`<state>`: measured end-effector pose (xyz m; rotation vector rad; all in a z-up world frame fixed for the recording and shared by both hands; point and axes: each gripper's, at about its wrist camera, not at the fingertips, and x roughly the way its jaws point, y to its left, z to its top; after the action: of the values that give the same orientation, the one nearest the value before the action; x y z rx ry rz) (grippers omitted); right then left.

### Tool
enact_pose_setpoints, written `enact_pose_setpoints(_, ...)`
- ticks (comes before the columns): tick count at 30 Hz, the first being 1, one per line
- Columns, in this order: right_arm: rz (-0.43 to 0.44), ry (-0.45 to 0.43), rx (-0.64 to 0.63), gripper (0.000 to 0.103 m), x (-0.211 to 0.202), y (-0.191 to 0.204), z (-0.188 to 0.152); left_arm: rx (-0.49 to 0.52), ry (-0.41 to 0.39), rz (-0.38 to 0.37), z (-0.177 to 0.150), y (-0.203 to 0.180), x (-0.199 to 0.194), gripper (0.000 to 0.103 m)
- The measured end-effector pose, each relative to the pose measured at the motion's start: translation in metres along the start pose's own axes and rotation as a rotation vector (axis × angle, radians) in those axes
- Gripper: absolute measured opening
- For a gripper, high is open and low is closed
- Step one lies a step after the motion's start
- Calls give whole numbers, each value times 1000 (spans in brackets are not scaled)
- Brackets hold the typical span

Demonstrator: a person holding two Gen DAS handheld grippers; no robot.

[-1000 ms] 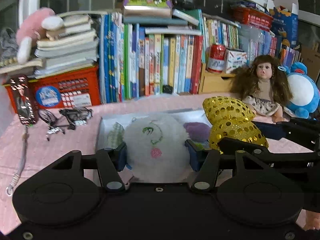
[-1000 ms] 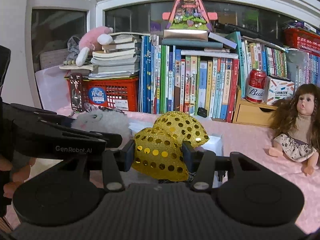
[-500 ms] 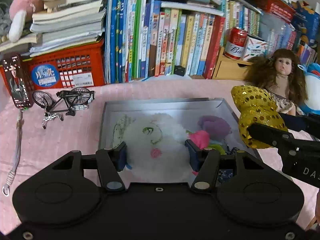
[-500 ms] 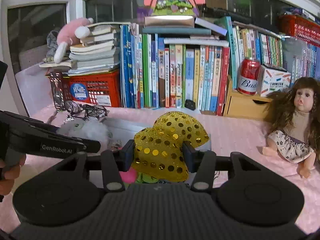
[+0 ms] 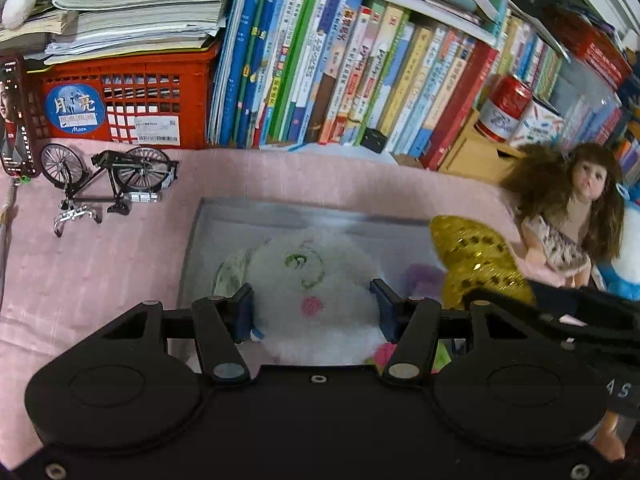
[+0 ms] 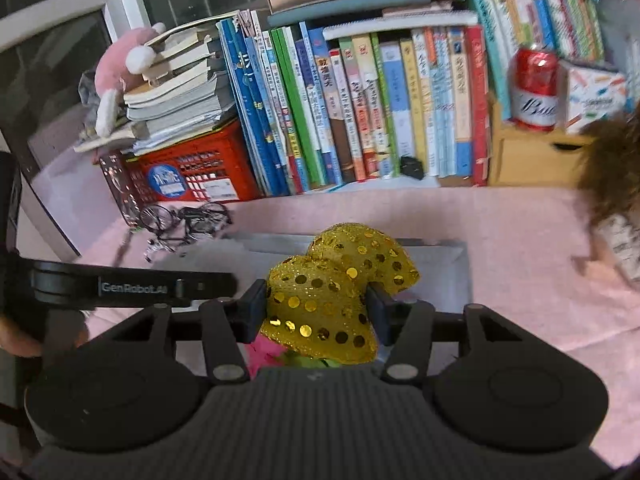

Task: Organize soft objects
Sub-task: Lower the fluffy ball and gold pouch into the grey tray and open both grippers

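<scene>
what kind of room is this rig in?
Probably a child's room or a home study corner: a long row of picture books, a doll and a pink plush toy on a book stack, all around a table with a pink cloth.

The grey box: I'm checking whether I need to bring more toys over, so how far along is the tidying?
Some soft pieces, a purple one among them, already lie in the grey box. In hand: the left gripper holds a white fluffy plush and the right gripper, jaws just easing wider, a gold sequined toy, both over the box. Left: dropping both. The doll and blue plush sit outside.
</scene>
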<state>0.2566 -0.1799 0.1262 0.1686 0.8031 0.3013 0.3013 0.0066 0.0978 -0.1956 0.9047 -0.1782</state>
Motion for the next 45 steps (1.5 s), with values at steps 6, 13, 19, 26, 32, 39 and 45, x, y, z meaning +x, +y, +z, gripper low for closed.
enact_pose_setpoints(6,63,65,56,59,36,-5,10,-50,26,5,22,6,21,56)
enact_pose_setpoints(13,30,131,122,59,69,-16,16,-50,62,38,32,4,51,56)
enact_pose_setpoints(19,3,157,117,59,82,-23,14,-28,97,60,29,3,70,56)
enact_pose_setpoints(26,-40,185,118,60,92,-28,12,-23,116,78,26,6,81,56)
enact_pose_setpoints(32,-57,197,118,61,95,-30,11,-17,130,85,25,5,87,57)
enact_pose_setpoints(39,-73,217,132,60,100,-33,10,-13,138,90,26,6,92,57)
enact_pose_setpoints(45,-70,222,132,62,101,-33,10,-29,157,91,23,9,98,59)
